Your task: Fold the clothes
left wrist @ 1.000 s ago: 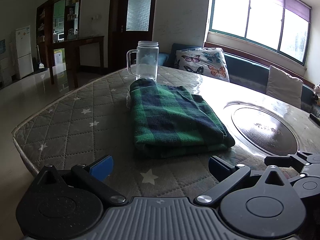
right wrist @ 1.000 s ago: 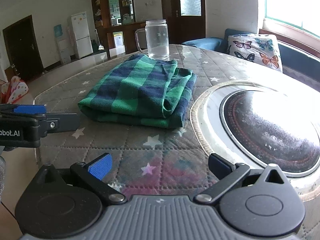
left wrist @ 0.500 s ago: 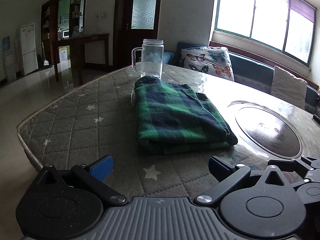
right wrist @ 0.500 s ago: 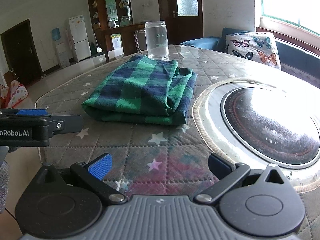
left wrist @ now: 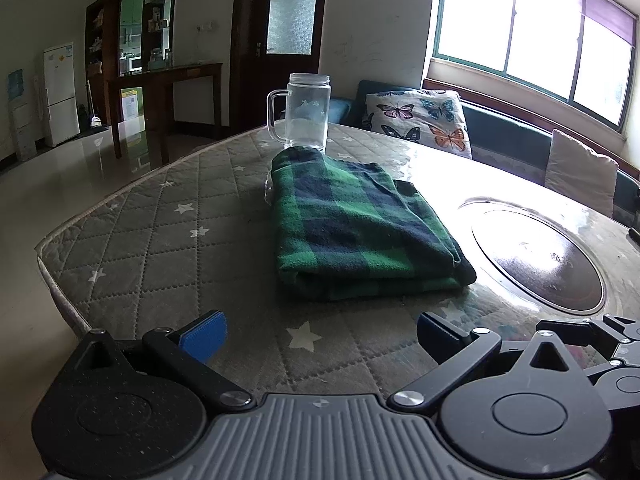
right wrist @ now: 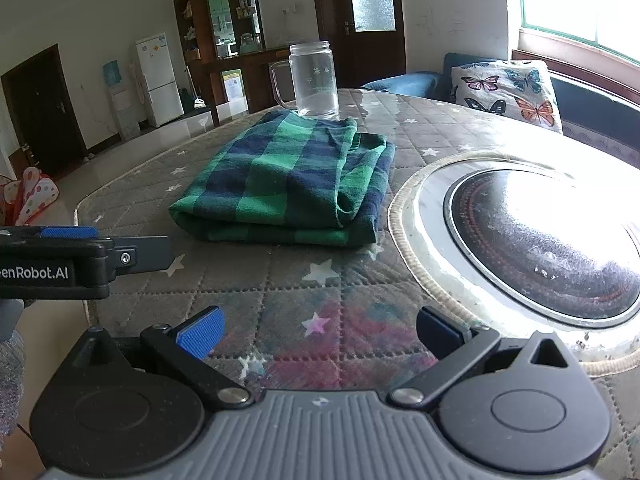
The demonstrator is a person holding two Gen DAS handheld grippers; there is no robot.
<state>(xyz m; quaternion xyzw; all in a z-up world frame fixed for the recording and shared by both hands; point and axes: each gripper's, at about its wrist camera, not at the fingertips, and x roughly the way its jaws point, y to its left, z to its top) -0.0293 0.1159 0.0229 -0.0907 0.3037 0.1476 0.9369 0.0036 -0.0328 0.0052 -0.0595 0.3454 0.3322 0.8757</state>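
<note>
Left wrist view: folded green-and-navy plaid fleece garment (left wrist: 360,236) lies on the quilted grey star-print table cover (left wrist: 160,248), clear glass handled mug (left wrist: 306,112) behind it, round glossy dark inset (left wrist: 536,260) beside. Left gripper (left wrist: 320,330) and right gripper (right wrist: 318,330) hover spread, empty.

The green-and-navy plaid garment (left wrist: 360,232) lies folded into a flat, thick rectangle on the quilted table cover, straight ahead of the left jaws and well clear of them. Ahead of the right jaws it sits slightly left (its layered edges (right wrist: 352,188) facing right).
</note>
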